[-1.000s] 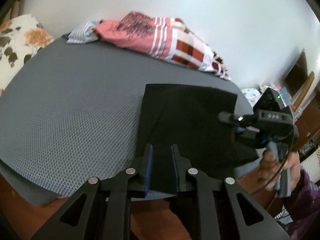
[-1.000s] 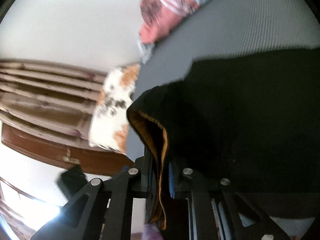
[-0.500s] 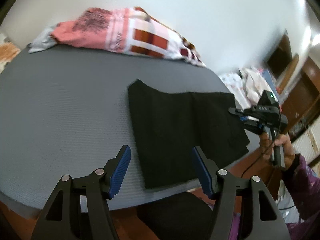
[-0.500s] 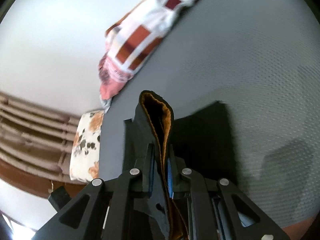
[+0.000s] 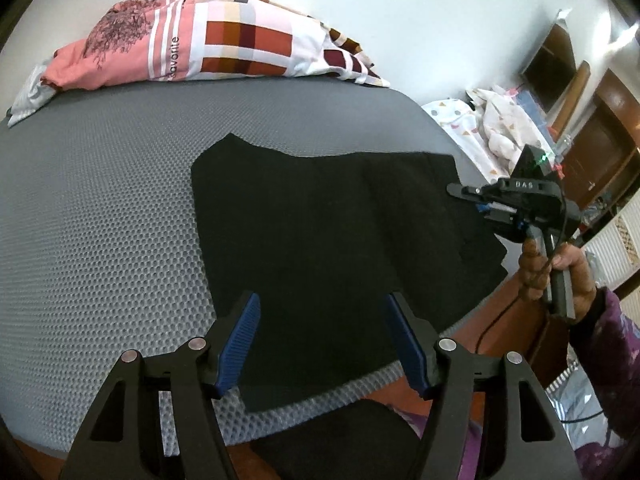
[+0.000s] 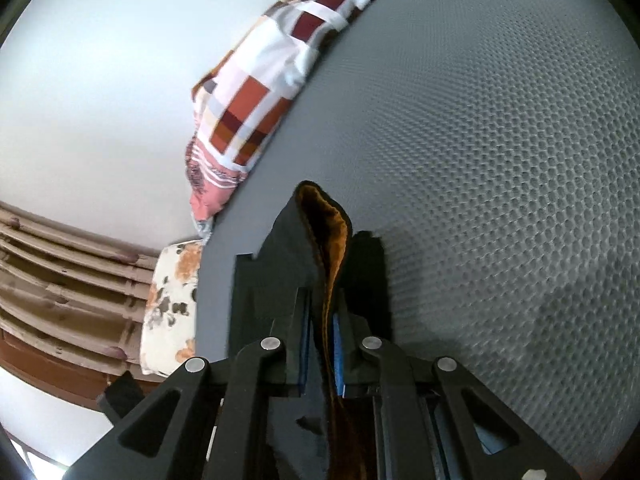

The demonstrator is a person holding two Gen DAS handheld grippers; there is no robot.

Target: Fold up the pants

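Left wrist view: black pants (image 5: 320,248) lie flat as a folded rectangle on the grey mattress (image 5: 100,220) of the bed, near its front-right corner, one edge running to the near edge of the mattress. We read at least one fold as done. The layers look reasonably aligned, though the far-left corner is stepped.

Left gripper (image 5: 324,340) is off the cloth. Its jaws stand about half open, with nothing pinched, and the pants show between the blue pads (image 5: 240,340) but below them, untouched.

Right gripper (image 5: 464,191) is at the pants' right edge, held by the person's hand (image 5: 560,268). In the right wrist view, the right gripper (image 6: 320,320) has its jaws nearly shut on a bunched edge of the pants (image 6: 316,240), with orange lining showing at the fold crest.

Left to do, as we judge it: release the right side, flatten that raised edge, and possibly fold once more to compact it. We can't tell how many folds are intended.

Versus a second ago:
- Left jaws were clamped on the pants' near edge and are now released, at roughly their present width half a second back.
- Left view has pulled back and swung, so the pants appear fully laid out instead of draped from the jaws.
- Right jaws were clamped on the cloth throughout. The hanging bulk seen then has dropped to the mattress, leaving only a short ridge held up.
- Checked blanket (image 5: 224,40) and the floral pillow (image 6: 168,312) appear unmoved.
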